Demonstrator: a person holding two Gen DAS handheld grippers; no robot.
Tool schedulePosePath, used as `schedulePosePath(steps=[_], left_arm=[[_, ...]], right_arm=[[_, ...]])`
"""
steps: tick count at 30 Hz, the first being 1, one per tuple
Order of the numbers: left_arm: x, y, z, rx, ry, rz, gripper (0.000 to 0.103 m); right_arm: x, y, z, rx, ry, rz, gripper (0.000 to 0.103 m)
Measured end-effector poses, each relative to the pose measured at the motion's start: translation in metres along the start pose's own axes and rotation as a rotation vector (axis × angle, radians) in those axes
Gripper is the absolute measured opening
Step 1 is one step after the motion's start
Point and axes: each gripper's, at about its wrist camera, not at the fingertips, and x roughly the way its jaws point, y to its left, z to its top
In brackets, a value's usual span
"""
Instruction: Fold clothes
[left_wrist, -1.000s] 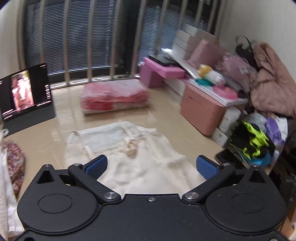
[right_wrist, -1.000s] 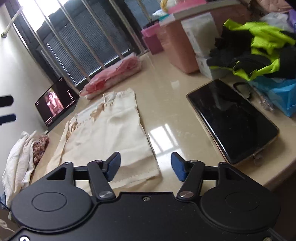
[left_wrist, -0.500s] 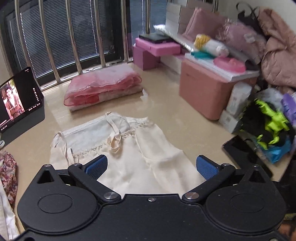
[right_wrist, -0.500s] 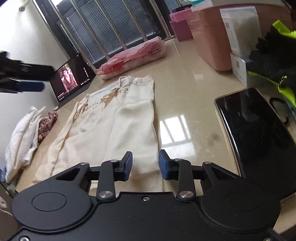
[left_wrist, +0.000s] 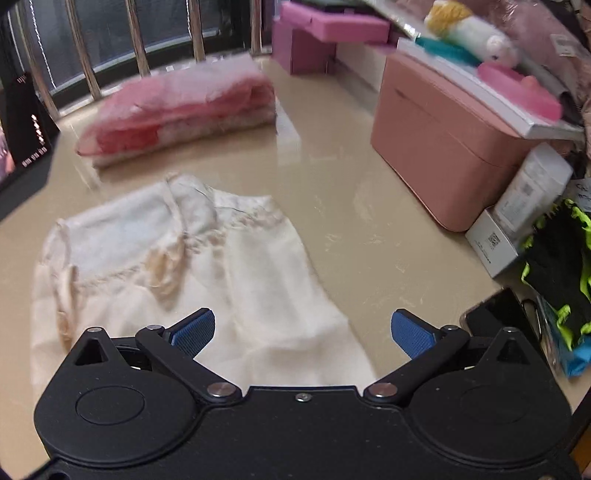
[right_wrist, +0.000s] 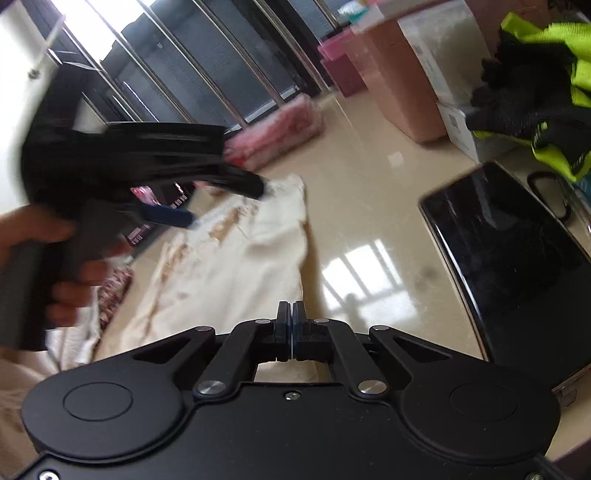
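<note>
A cream garment (left_wrist: 192, 280) lies spread flat on the glossy beige table (left_wrist: 369, 229), neckline and straps at the far end. My left gripper (left_wrist: 301, 332) hovers open above its near half, nothing between the blue pads (left_wrist: 194, 330). In the right wrist view the cream garment (right_wrist: 236, 266) runs away from me, and my right gripper (right_wrist: 291, 321) is shut on its near hem corner. A blurred left gripper (right_wrist: 221, 203), held by a hand (right_wrist: 37, 236), hangs over the garment's upper part.
A folded pink stack (left_wrist: 177, 107) lies by the window bars. A pink box (left_wrist: 436, 155) and white cartons (left_wrist: 517, 206) stand to the right. On the right edge rest a black tablet (right_wrist: 509, 258) and a black and neon garment (right_wrist: 535, 99). A screen (left_wrist: 22, 147) stands far left.
My right gripper has gone from open to shut at the garment's near hem. My left gripper has come lower and closer over the garment and now shows in the right wrist view.
</note>
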Motion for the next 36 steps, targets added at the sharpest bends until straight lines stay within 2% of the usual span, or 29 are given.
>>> schedulePosePath(steps=[3, 5, 8, 10, 12, 16, 20, 24, 27, 32, 33, 36], left_arm=[[0.015, -0.011, 0.008, 0.033, 0.033, 0.022, 0.099], [0.024, -0.017, 0.012, 0.062, 0.053, 0.049, 0.090], [0.032, -0.023, 0.015, 0.115, 0.075, 0.106, 0.070], [0.034, -0.025, 0.014, 0.155, 0.080, 0.139, 0.036], [0.030, -0.019, 0.013, 0.156, 0.080, 0.124, 0.018], [0.012, 0.011, 0.010, 0.059, 0.038, 0.039, 0.016], [-0.003, 0.063, -0.001, -0.138, -0.032, -0.096, 0.016], [-0.015, 0.107, -0.020, -0.286, -0.126, -0.178, 0.016], [-0.016, 0.129, -0.032, -0.360, -0.147, -0.205, 0.016], [-0.003, 0.149, -0.042, -0.405, -0.110, -0.177, 0.017], [-0.001, 0.153, -0.044, -0.416, -0.102, -0.175, 0.019], [-0.011, 0.160, -0.050, -0.412, -0.122, -0.176, 0.038]], right_arm=[[-0.008, 0.011, 0.002, -0.046, -0.018, 0.028, 0.000], [-0.010, 0.020, 0.003, -0.092, -0.024, 0.034, 0.000], [-0.013, 0.034, 0.005, -0.152, -0.036, 0.041, 0.000], [-0.016, 0.044, 0.006, -0.198, -0.048, 0.040, 0.000], [-0.018, 0.056, 0.006, -0.257, -0.057, 0.037, 0.000], [-0.016, 0.082, 0.000, -0.394, -0.053, 0.017, 0.000], [-0.009, 0.101, -0.009, -0.477, -0.024, 0.032, 0.000], [-0.001, 0.119, -0.016, -0.521, 0.004, 0.052, 0.000], [0.008, 0.130, -0.021, -0.545, 0.035, 0.062, 0.000], [0.028, 0.132, -0.025, -0.480, 0.118, 0.111, 0.005], [0.030, 0.131, -0.024, -0.453, 0.125, 0.117, 0.007], [0.033, 0.126, -0.022, -0.380, 0.127, 0.128, 0.015]])
